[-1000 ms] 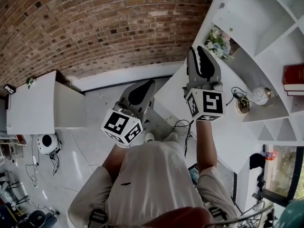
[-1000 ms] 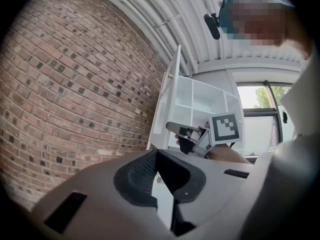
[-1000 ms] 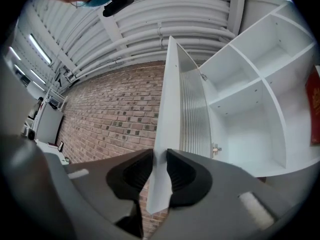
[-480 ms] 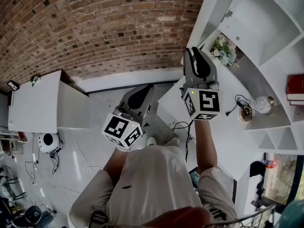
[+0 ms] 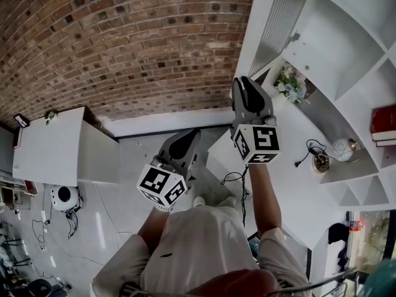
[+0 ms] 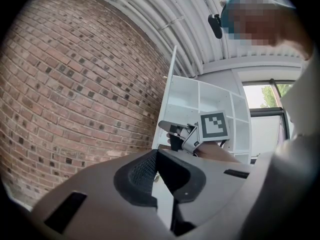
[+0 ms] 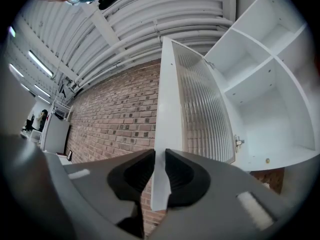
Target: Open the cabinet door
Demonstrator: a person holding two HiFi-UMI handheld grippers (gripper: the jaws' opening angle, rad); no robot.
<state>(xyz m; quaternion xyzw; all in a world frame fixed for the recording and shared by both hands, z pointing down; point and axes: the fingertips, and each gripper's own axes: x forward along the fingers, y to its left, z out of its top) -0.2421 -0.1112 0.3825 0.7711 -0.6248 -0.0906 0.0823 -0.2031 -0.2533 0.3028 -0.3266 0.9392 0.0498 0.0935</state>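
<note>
The white cabinet (image 5: 346, 54) has a ribbed-glass door (image 5: 276, 18) that stands swung out from its shelves. My right gripper (image 5: 245, 84) reaches up to the door's free edge. In the right gripper view the door's white frame (image 7: 166, 114) runs down between the jaws of the right gripper (image 7: 156, 170). Those jaws are closing, and the pads lie against both faces of the frame. My left gripper (image 5: 188, 135) hangs lower left, away from the cabinet, shut and empty. From the left gripper (image 6: 158, 153) I see the right gripper (image 6: 175, 132) at the door.
A brick wall (image 5: 124, 48) runs behind the door. The shelves hold a flower bunch (image 5: 289, 83), a pale ball (image 5: 344, 146), a red book (image 5: 385, 120) and a cable (image 5: 307, 153). A low white cabinet (image 5: 49, 147) stands at the left, a round white device (image 5: 62, 197) on the floor.
The door has swung further out from the shelves, and the right gripper has moved left with its edge. The left gripper has hardly moved.
</note>
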